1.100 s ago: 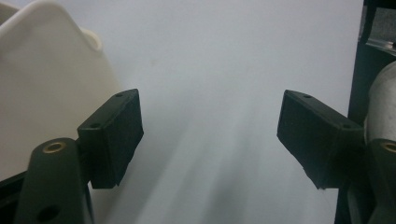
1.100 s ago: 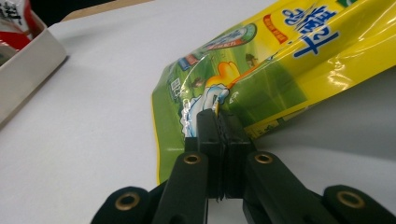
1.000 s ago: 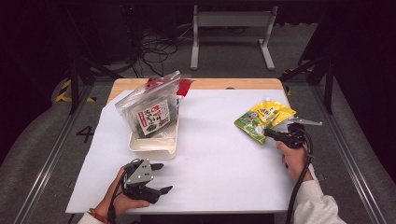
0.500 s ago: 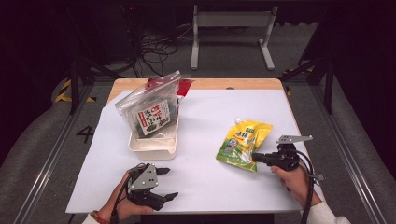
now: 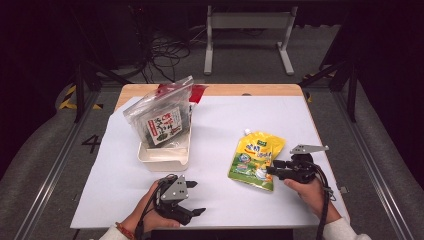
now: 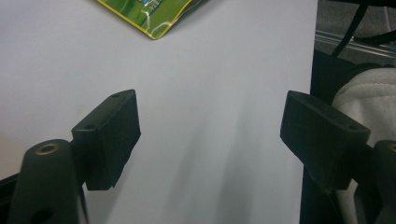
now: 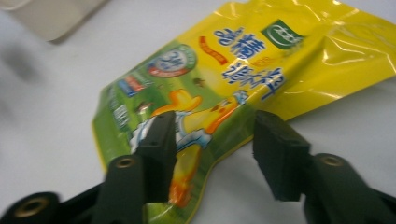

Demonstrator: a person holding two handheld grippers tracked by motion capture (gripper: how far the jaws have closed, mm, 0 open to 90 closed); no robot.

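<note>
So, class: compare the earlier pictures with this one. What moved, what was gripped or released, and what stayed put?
The right gripper dragged the yellow pouch from the table's far right towards the person; its jaws now stand apart over the pouch's edge. The left gripper stays open near the front edge. The white tray and seaweed bag stayed put.

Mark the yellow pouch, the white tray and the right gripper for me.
yellow pouch (image 5: 255,159), high view, middle of its printed face.
white tray (image 5: 164,160), high view, its near wall.
right gripper (image 5: 270,170), high view, at its fingertips by the pouch's right edge.
</note>
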